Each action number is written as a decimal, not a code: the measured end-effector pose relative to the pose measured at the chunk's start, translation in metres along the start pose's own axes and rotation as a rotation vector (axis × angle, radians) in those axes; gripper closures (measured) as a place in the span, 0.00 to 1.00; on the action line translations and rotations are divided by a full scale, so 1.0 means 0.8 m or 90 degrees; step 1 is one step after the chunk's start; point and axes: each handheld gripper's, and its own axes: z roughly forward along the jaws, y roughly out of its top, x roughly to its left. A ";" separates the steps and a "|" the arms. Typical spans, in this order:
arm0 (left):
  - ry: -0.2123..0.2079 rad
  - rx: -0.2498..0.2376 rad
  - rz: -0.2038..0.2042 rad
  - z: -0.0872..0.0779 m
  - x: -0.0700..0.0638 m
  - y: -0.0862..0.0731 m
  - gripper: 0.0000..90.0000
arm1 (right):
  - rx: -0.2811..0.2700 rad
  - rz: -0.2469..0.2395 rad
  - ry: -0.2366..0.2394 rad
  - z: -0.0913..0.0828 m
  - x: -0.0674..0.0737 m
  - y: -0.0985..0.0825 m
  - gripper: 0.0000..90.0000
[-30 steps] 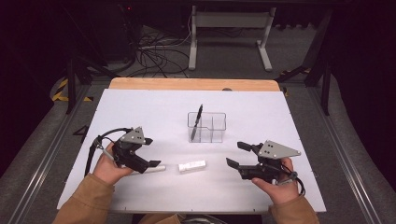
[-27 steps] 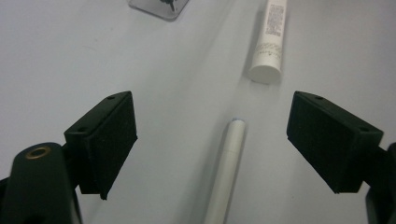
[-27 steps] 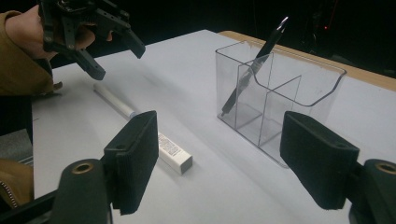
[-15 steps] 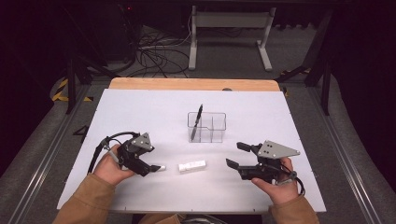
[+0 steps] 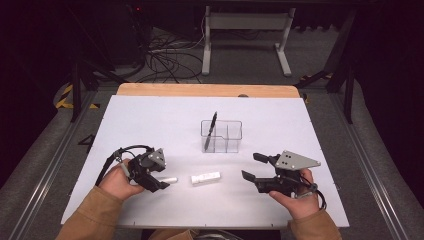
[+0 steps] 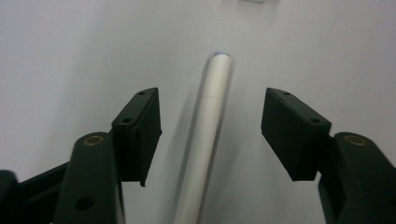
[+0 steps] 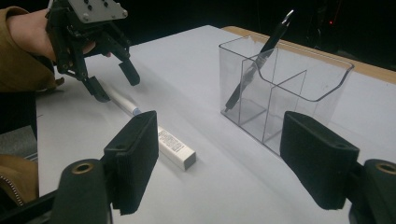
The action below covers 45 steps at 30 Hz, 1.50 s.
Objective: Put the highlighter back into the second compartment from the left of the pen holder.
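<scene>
Black pen (image 5: 210,131) already upright in clear organizer (image 5: 221,136), desk centre. White pen (image 6: 205,135) flat near desk's front edge, between closing left gripper (image 5: 161,183) jaws (pads not touching). Right gripper (image 5: 255,167) wide, empty. Small white box (image 5: 205,178) untouched.

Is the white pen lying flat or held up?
Lying flat. The white pen rests on the table between the left gripper jaws, which have just been closing without touching it.
</scene>
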 end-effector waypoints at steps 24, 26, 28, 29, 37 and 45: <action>0.034 0.073 0.075 0.010 -0.010 0.003 0.75 | 0.002 0.001 0.000 0.001 -0.001 -0.001 0.32; 0.035 0.079 0.077 0.012 -0.011 0.003 0.76 | 0.003 0.001 0.001 0.001 0.000 -0.001 0.32; 0.036 0.088 0.083 0.014 -0.011 0.004 0.77 | 0.003 0.001 0.001 0.001 0.000 -0.001 0.32; 0.037 0.093 0.087 0.015 -0.010 0.004 0.78 | 0.002 0.001 0.001 0.001 0.000 -0.001 0.32; 0.030 0.098 0.099 0.016 -0.012 0.004 0.86 | 0.002 0.001 0.005 0.001 0.000 -0.001 0.32; 0.036 0.102 0.113 0.015 -0.015 0.005 0.87 | 0.004 0.000 0.007 0.002 0.000 -0.001 0.32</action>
